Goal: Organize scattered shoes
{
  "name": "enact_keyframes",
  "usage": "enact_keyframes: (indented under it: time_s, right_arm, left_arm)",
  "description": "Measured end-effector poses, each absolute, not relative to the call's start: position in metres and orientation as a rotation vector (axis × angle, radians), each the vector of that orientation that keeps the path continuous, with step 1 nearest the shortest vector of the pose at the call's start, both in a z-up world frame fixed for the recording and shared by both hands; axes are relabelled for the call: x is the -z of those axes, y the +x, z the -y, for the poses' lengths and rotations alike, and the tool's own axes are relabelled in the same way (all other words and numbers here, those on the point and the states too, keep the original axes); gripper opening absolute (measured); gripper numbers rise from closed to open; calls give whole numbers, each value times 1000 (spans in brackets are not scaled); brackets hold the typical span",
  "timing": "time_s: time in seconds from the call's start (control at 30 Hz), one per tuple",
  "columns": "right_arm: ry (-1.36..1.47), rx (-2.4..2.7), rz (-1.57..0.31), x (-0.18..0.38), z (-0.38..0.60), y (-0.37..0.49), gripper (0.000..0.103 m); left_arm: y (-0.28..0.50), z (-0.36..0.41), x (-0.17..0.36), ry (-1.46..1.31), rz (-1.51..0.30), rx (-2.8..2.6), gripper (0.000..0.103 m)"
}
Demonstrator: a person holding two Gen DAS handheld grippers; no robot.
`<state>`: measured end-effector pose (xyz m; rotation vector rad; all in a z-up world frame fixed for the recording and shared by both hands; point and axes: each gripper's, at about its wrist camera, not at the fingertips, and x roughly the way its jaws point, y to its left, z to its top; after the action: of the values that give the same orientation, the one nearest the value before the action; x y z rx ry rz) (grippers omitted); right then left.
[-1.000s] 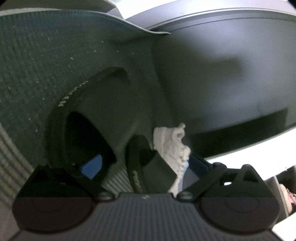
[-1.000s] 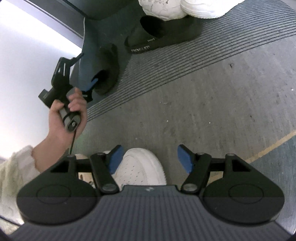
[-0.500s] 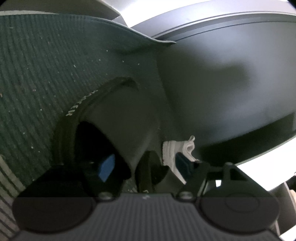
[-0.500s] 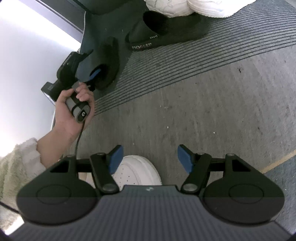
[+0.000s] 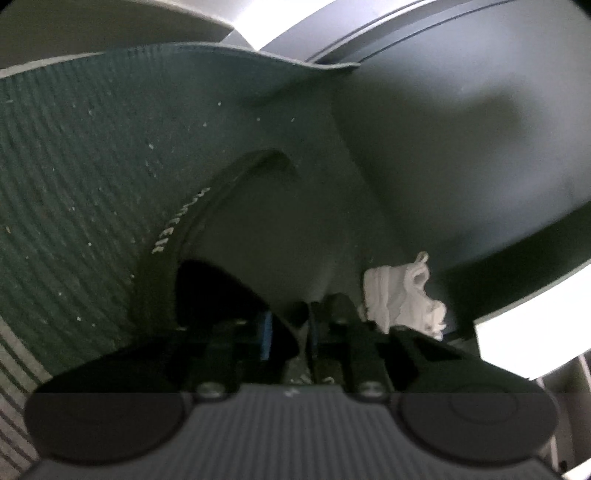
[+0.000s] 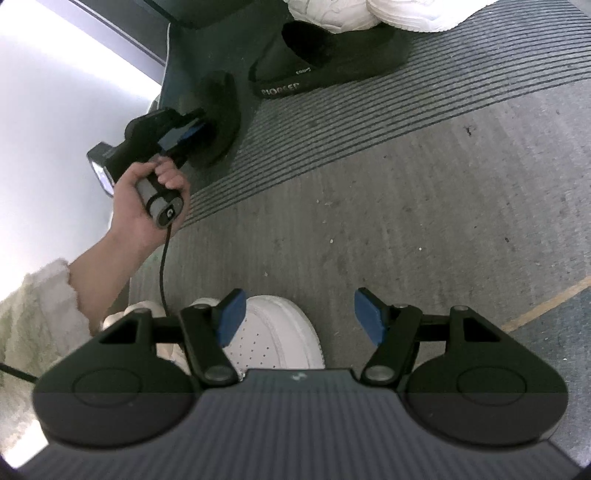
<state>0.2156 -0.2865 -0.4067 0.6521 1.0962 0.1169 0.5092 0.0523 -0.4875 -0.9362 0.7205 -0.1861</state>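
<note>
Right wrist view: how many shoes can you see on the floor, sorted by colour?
Black slides: 2, one clamped in the left tongs, one lying on the ribbed mat.
White sneakers: 3, two at the top edge, one under the right tongs.
Total: 5

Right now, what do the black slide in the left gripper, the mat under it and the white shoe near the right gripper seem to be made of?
Black slide: matte moulded foam or rubber, apparently; thick seamless sole.
Mat: ribbed dark carpet-like weave, lint-flecked.
White shoe: smooth leather or synthetic; perforated toe, slight sheen.
</note>
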Motion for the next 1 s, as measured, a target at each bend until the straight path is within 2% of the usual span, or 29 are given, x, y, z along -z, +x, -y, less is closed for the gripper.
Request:
enact_keyframes:
  time_s: [0.1,0.43,1.0]
  right_arm:
    - [669,-111,-1091,406,287,216,67]
    - [679,-98,-1039,387,291,207,67]
    - [686,-69,-894,325,303,138,68]
  left_arm:
    - [497,-56,481,-964,-704,203,13]
    - [451,-71,445,-1081,-659,267,12]
    - [325,-47,374,-1023,-718,465,12]
